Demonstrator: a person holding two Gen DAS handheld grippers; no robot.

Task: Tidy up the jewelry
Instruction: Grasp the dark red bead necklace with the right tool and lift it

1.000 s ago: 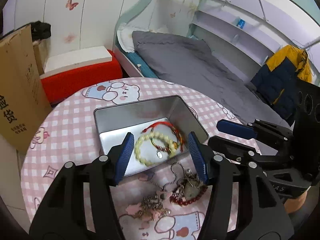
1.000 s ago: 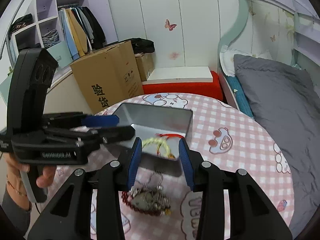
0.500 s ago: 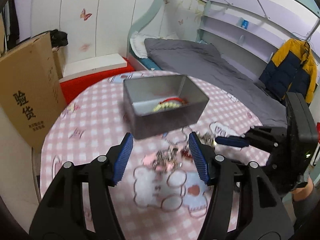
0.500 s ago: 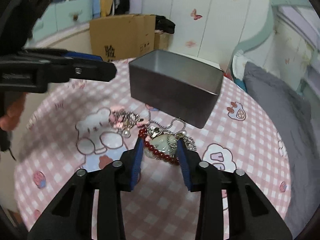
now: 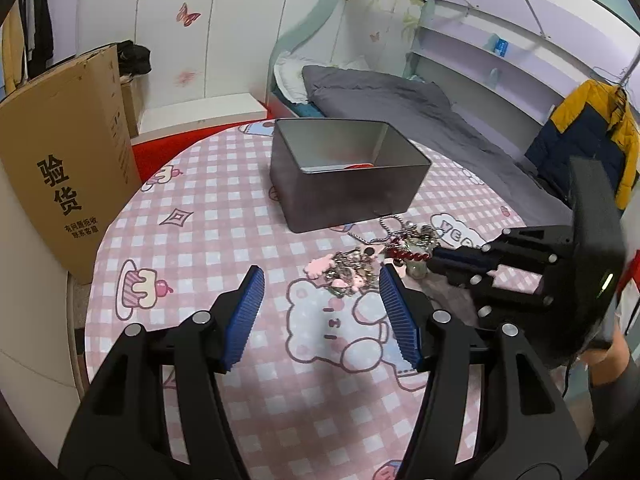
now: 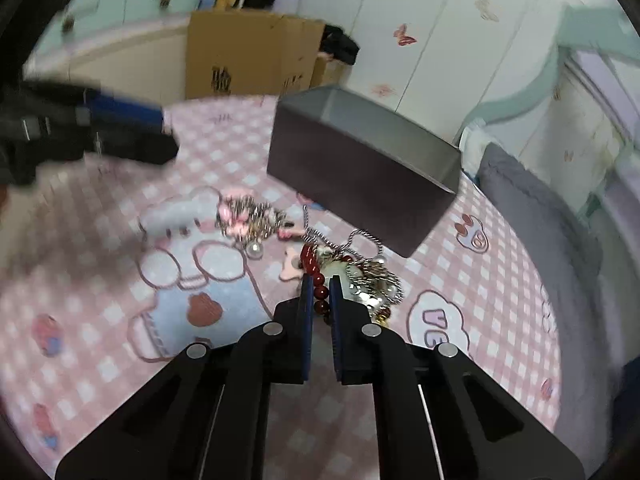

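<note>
**Right fingers closing on red bead bracelet, left gripper hovering wide**

Round tabletop (image 5: 208, 208) with pink checked cloth and bear print. Grey metal tin (image 5: 348, 184) sits toward the far side of it, open top; something red shows at its inside bottom edge, otherwise contents hidden from this angle.

Jewelry pile (image 6: 360, 272) lies on the cloth just in front of the tin, near its right corner: silver chains, pearls, a pale green pendant, red bead bracelet (image 6: 316, 276). A second tangle with pink charms (image 6: 248, 220) sits just left of it, apart from the tin.

Right gripper (image 6: 320, 292) low over the pile, fingers narrow with a small gap, red beads sitting between the blue pads. Beads look pinched or nearly so; contact on both sides not clear because of blur. In the left wrist view the right gripper (image 5: 436, 258) comes in from the right, tips at the red beads (image 5: 408, 255).

Left gripper (image 5: 320, 300) is above the bear print, fingers spread wide, nothing between them, near the pink charm tangle (image 5: 344, 272) but not touching it.
</note>
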